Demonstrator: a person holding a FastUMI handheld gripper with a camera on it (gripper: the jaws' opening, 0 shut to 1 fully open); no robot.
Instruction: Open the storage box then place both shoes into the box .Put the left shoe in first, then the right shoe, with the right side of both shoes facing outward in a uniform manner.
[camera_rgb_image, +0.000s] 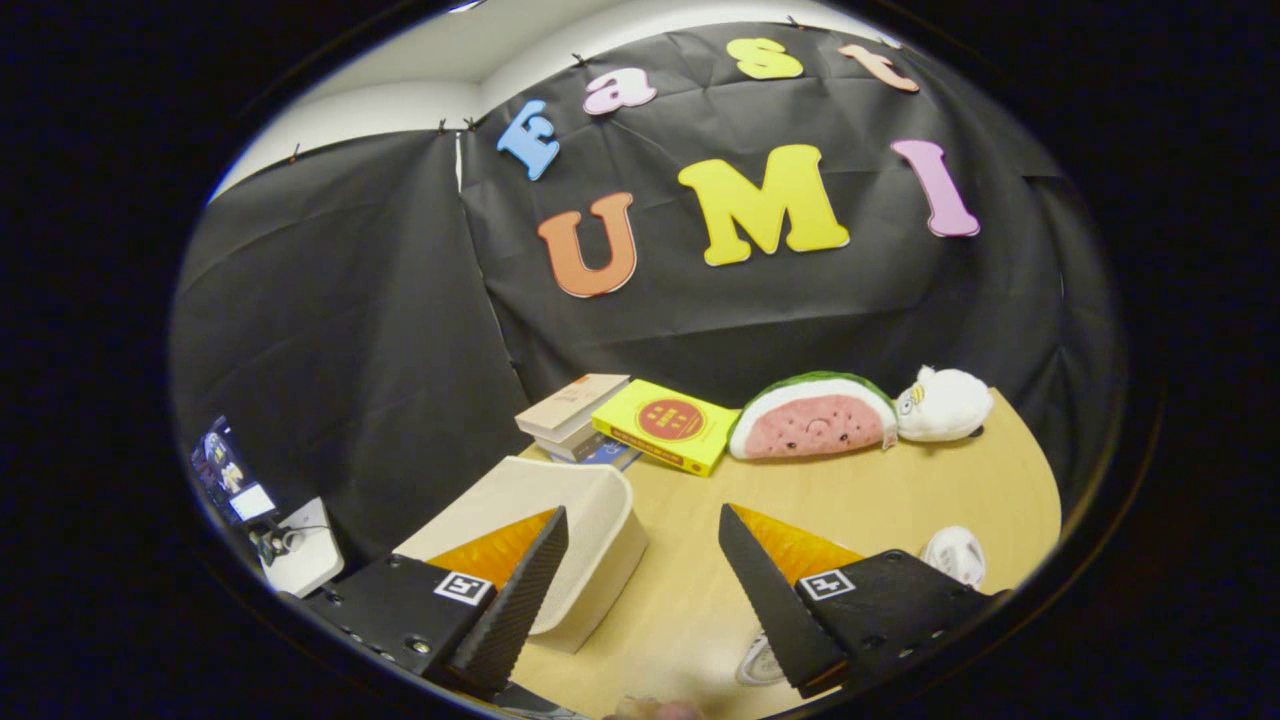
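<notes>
A cream storage box (590, 530) stands on the wooden table (900, 490), partly behind my left finger; I cannot tell from here how its lid stands. My gripper (645, 530) is open above the table, with nothing between its fingers. A white shoe (955, 553) peeks out past the right finger. Another bit of white sole (760, 662) shows under that finger, close to the table's near edge.
Beyond the fingers lie a stack of books (575, 412) and a yellow book (668, 425), then a watermelon plush (812, 417) and a white plush toy (943, 403) against the black cloth wall. A small white device (300, 555) sits off the table's left side.
</notes>
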